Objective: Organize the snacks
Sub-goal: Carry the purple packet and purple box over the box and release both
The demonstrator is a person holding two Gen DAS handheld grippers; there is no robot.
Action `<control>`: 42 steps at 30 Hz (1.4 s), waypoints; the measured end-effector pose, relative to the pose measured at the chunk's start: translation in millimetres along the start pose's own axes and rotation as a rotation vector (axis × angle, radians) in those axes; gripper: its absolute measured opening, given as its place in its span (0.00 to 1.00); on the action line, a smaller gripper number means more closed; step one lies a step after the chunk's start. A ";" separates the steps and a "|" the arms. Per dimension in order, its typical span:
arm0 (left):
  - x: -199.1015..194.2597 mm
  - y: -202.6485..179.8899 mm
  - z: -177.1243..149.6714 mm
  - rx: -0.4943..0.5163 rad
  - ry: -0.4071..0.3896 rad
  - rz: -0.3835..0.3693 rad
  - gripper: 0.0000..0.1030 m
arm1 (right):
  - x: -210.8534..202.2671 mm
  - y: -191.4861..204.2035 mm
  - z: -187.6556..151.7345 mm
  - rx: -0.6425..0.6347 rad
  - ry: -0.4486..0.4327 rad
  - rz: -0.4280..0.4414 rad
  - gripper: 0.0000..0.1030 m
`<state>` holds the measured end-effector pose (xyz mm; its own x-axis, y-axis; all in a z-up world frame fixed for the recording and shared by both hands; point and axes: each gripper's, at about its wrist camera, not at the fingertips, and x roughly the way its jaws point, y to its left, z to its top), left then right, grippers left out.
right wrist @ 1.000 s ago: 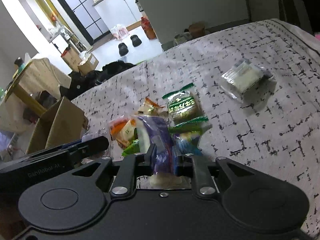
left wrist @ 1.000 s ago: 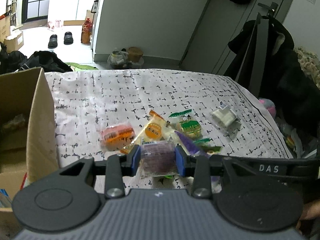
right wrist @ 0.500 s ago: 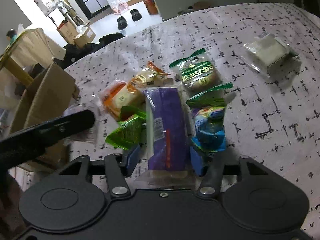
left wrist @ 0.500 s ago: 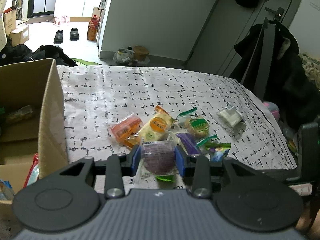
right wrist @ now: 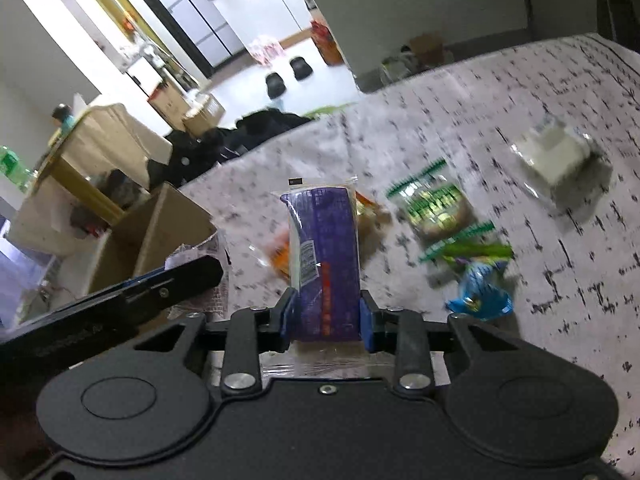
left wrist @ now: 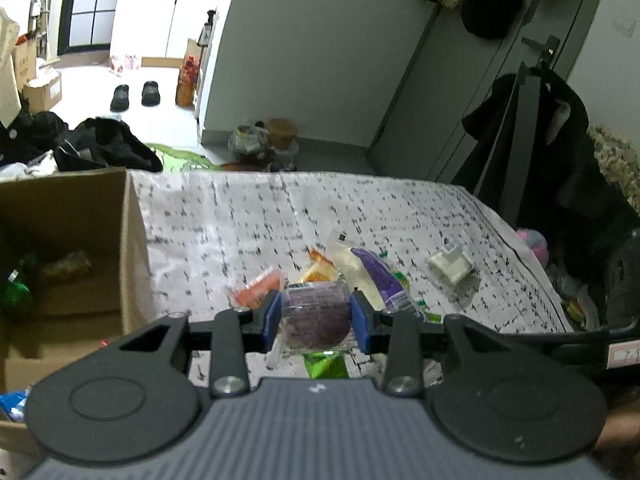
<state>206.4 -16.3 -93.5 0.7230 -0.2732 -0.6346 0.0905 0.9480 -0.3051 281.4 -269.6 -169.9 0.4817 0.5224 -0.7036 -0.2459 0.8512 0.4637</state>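
My left gripper (left wrist: pixel 316 322) is shut on a clear-wrapped dark purple snack (left wrist: pixel 314 304), held above the snack pile. In the right wrist view my right gripper (right wrist: pixel 326 314) has its blue pads pressing a long purple packet (right wrist: pixel 326 240), jaws still closing, and the packet stands up off the cloth. That purple packet (left wrist: pixel 380 280) also shows just right of my left fingers. An open cardboard box (left wrist: pixel 132 240) stands at the left; several snacks lie inside it.
On the patterned white cloth (left wrist: pixel 240 220) lie an orange packet (left wrist: pixel 256 290), a green round snack (right wrist: pixel 438 206), a blue packet (right wrist: pixel 480 292) and a white packet (right wrist: pixel 556 156). Dark coats hang at the right. The left gripper's body (right wrist: pixel 120 300) crosses the right wrist view.
Both grippers have risen a little with their packets. The right jaws have narrowed on the purple packet, which now tilts up off the pile. The box shows more in the left view.
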 end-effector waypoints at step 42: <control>-88.0 139.4 0.3 -0.270 -0.167 0.268 0.41 | 53.4 148.8 4.0 -0.131 0.012 0.211 0.30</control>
<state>155.6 139.9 -80.0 0.8000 0.0285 -0.5993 -0.2825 0.8991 -0.3344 273.9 -115.2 -136.3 0.3982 0.6891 -0.6054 -0.4472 0.7221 0.5278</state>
